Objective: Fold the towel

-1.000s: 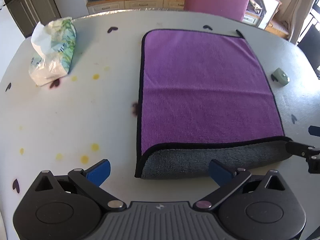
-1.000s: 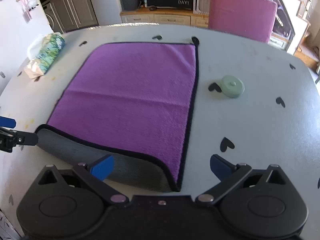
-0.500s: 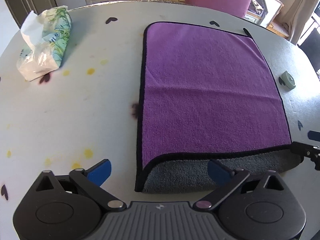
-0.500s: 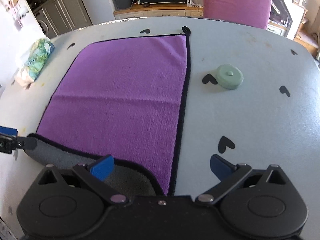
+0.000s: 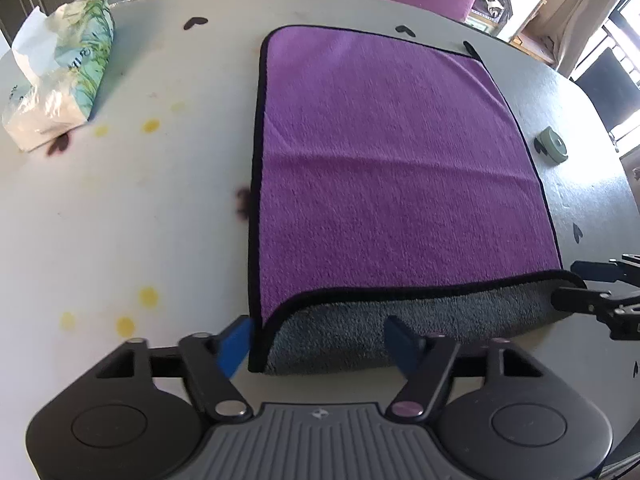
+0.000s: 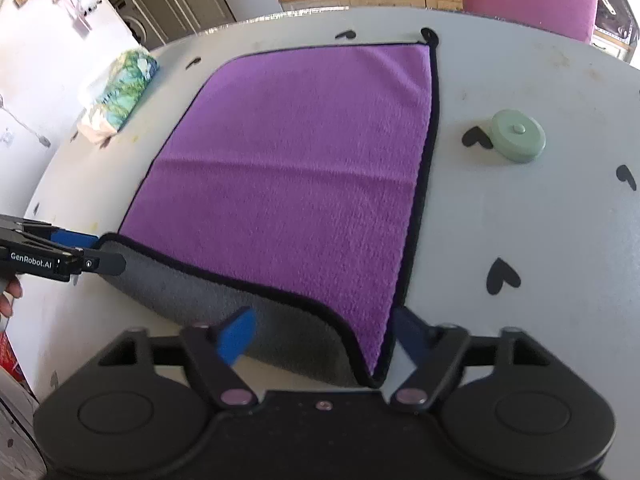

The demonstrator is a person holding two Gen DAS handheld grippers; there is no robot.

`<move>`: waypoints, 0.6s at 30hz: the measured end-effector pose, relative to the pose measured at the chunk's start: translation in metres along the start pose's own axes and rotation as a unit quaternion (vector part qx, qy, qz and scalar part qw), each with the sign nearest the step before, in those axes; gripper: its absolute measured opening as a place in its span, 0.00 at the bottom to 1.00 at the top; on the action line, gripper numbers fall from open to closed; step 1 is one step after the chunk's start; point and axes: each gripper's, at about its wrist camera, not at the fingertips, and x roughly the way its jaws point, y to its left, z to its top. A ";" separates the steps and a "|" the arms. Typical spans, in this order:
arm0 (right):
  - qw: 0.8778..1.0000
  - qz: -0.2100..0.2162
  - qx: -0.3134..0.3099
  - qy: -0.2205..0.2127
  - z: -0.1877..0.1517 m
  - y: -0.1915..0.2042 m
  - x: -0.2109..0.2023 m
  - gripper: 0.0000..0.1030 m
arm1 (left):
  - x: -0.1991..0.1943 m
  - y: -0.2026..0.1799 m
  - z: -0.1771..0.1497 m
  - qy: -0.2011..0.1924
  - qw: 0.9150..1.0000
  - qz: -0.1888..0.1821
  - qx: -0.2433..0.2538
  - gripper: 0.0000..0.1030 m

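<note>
Purple towel (image 5: 392,168) | near corners between both jaws | left gripper (image 5: 320,338), right gripper (image 6: 324,332) apart

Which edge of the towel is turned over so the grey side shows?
The near edge of the towel, the one by both hand-held grippers, left and right. It alone shows a grey strip; the other three edges lie flat, purple up.

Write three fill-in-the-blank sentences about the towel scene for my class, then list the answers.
1. The purple microfibre towel shows a turned-up underside coloured ____.
2. The round pale-green disc lies on the table to the towel's ____ in the right wrist view.
3. The leafy-print tissue pack has a ____ tissue sticking out.

Answers: grey; right; white
</note>
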 end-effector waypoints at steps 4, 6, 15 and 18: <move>1.000 -0.006 0.006 0.014 -0.001 0.000 0.002 0.52 | -0.001 -0.001 0.000 -0.006 1.000 0.005 0.002 0.58; 1.000 -0.011 0.005 0.017 -0.001 -0.001 0.002 0.45 | -0.002 0.000 0.001 -0.008 1.000 0.007 0.002 0.55; 0.999 -0.027 -0.002 0.024 -0.001 -0.002 0.001 0.22 | -0.002 0.001 0.000 -0.005 1.000 0.027 0.011 0.31; 0.999 -0.029 -0.010 0.025 -0.002 0.000 0.001 0.15 | 0.000 0.002 0.000 0.002 0.999 0.037 0.015 0.16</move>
